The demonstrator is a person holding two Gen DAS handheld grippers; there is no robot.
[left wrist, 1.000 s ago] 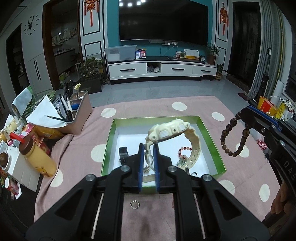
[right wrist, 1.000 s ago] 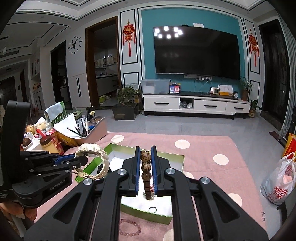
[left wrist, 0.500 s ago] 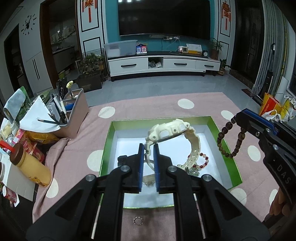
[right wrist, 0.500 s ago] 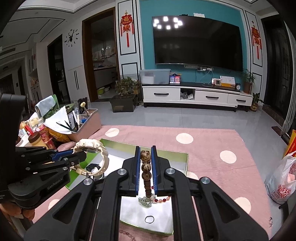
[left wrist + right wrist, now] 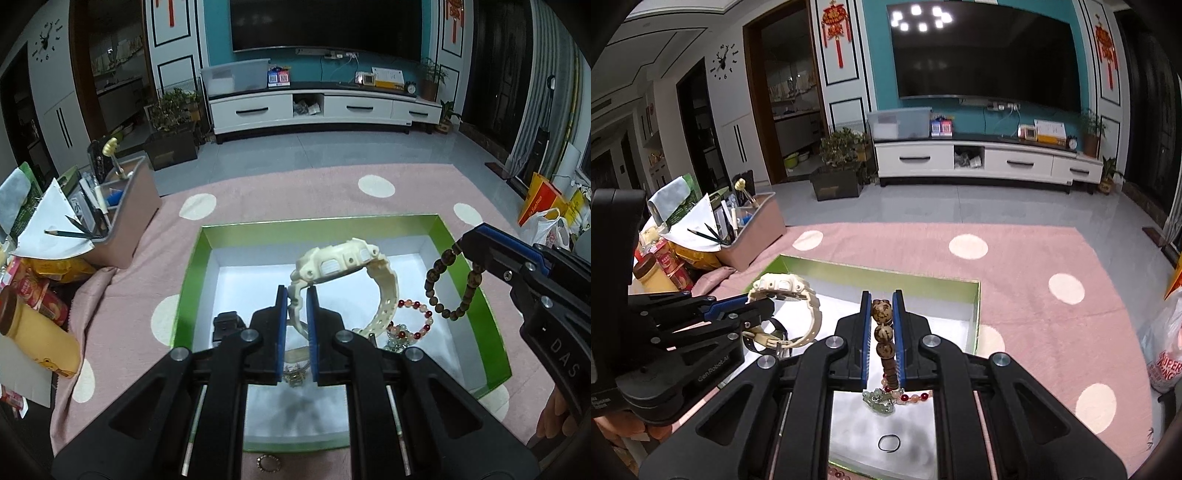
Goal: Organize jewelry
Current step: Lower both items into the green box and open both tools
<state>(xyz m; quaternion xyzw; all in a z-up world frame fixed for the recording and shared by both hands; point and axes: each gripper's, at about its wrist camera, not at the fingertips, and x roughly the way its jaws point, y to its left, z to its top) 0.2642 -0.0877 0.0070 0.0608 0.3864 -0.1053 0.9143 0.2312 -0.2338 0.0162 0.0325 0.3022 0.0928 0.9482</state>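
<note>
My left gripper [image 5: 295, 291] is shut on the strap of a cream watch [image 5: 343, 266] and holds it above a green box [image 5: 317, 221] with a white floor. My right gripper [image 5: 882, 295] is shut on a brown bead bracelet [image 5: 882, 312]. In the left wrist view that bracelet [image 5: 443, 291] hangs as a loop over the box's right side. A red and pink bead bracelet [image 5: 413, 325] with a green charm [image 5: 882, 400], a black ring [image 5: 889, 442] and a black piece [image 5: 227, 321] lie in the box. In the right wrist view the left gripper [image 5: 764, 302] and watch [image 5: 786, 288] are at the left.
The box sits on a pink dotted cloth [image 5: 295, 192]. A pen organiser [image 5: 125, 206], a yellow bottle [image 5: 40, 332] and snack packs crowd the left edge. A small ring [image 5: 269, 463] lies on the cloth before the box. A plastic bag [image 5: 1163, 354] is at the right.
Both grippers have moved forward and down, so the watch and the brown bracelet now hang lower over the box's inside. Both grips are unchanged.
</note>
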